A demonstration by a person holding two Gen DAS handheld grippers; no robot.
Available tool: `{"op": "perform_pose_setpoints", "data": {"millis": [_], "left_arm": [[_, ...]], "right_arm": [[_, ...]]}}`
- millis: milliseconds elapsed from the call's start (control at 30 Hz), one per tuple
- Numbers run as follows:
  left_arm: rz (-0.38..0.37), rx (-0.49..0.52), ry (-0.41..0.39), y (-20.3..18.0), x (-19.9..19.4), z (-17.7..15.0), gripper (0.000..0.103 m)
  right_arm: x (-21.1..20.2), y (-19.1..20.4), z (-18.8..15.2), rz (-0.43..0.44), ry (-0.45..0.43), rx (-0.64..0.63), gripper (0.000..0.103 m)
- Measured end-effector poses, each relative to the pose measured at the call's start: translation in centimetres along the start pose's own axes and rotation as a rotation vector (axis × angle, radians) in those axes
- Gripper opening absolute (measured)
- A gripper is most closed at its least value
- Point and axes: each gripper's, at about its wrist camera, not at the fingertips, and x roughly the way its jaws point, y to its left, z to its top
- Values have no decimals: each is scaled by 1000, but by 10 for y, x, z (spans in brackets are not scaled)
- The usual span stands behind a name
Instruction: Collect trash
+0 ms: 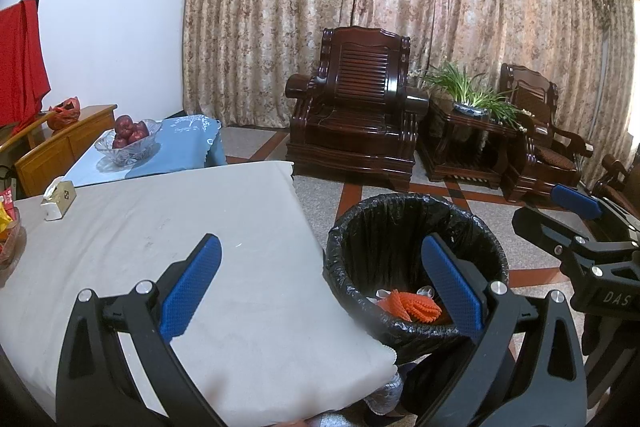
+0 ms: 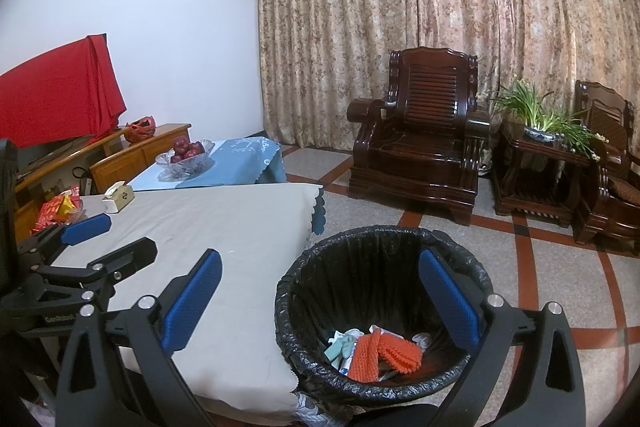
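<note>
Ahead, beyond both tools, hangs the floral beige curtain (image 1: 400, 7), with a dark carved wooden armchair (image 2: 420, 143) in front of it on the tiled floor. Nearer, the long surface covered in a pale grey cloth (image 1: 180, 247) stretches under and to the left of the left tool (image 1: 320, 287), whose blue-padded fingers stand wide apart and grip nothing. Just right of that surface, the round bin lined with a black plastic bag (image 2: 380, 307) sits on the floor; the right tool (image 2: 320, 299) hovers above it, fingers spread wide and empty, its right finger over the bin's mouth and its left over the cloth's edge. At the bottom of the bin lies the trash: an orange crinkled wrapper (image 2: 380, 351) among pale scraps. Farther left, beyond the left tool, a cut-glass bowl of red apples (image 1: 128, 141) rests on a blue cloth, and a small white tissue box (image 1: 58, 199) sits at the surface's far edge.
</note>
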Motion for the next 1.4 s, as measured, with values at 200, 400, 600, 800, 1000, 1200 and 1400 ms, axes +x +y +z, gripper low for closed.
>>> {"op": "perform_pose_setpoints", "data": {"millis": [200,400,600,800,1000,1200,1400], "left_arm": [[1,0,1,0,0,0,97],[0,0,1,0,-1,1,97],[0,1,1,0,-1,1,97],[0,1,2,-1,-1,2,97],[0,1,4,1,-1,1,97],[0,1,4,0,-1,2,97],[1,1,4,0,-2,3,97]], "right_arm": [[0,-1,0,1,0,0,97],[0,-1,0,1,0,0,97],[0,-1,1,1,0,1,97],[0,0,1,1,0,-1,97],[-1,0,1,1,0,1,97],[-1,0,1,1,0,1,97],[-1,0,2,1,1,0,97]]}}
